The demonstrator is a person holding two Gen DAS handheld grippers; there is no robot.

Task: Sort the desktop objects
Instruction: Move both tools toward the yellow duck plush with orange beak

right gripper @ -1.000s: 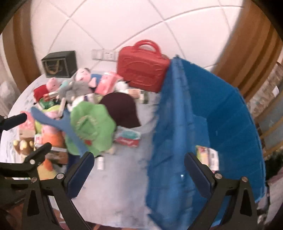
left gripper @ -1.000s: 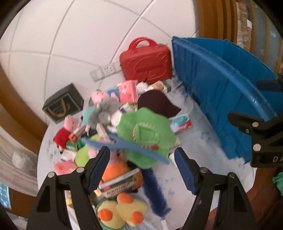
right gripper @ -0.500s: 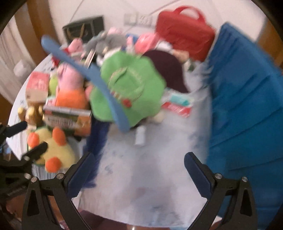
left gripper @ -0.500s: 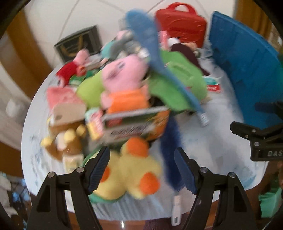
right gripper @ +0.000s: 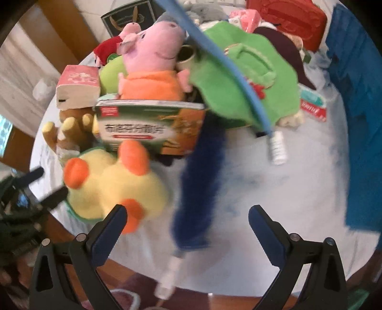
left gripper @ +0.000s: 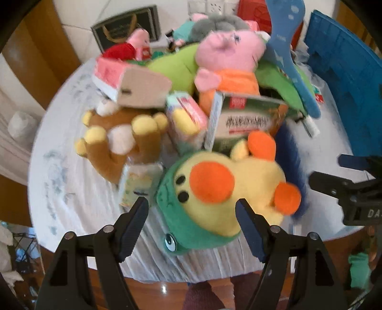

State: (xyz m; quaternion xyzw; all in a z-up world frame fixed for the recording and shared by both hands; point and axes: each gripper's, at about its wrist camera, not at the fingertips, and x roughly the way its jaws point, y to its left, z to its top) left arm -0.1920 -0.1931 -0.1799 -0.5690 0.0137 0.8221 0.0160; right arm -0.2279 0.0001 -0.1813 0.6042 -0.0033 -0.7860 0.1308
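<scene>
A pile of toys and boxes covers a round white table (left gripper: 71,186). A yellow duck plush (left gripper: 229,188) with orange feet and a green hood lies at the near edge, also seen in the right wrist view (right gripper: 112,183). My left gripper (left gripper: 192,221) is open, its jaws on either side of the duck's hood, apart from it. My right gripper (right gripper: 187,226) is open and empty, above a dark blue fluffy duster (right gripper: 200,186). Behind lie a green-orange box (right gripper: 148,128), a pink pig plush (right gripper: 152,66) and a green cloth hat (right gripper: 248,78).
A blue crate (right gripper: 358,114) stands at the right, a red case (right gripper: 289,16) and a black box (left gripper: 129,28) at the back. A brown plush (left gripper: 119,140), a pink tissue pack (left gripper: 112,74) and a blue shoehorn (left gripper: 289,54) lie in the pile.
Both grippers have moved down and closer to the table's near edge. The duck plush now sits between my left jaws; the duster now lies before my right gripper.
</scene>
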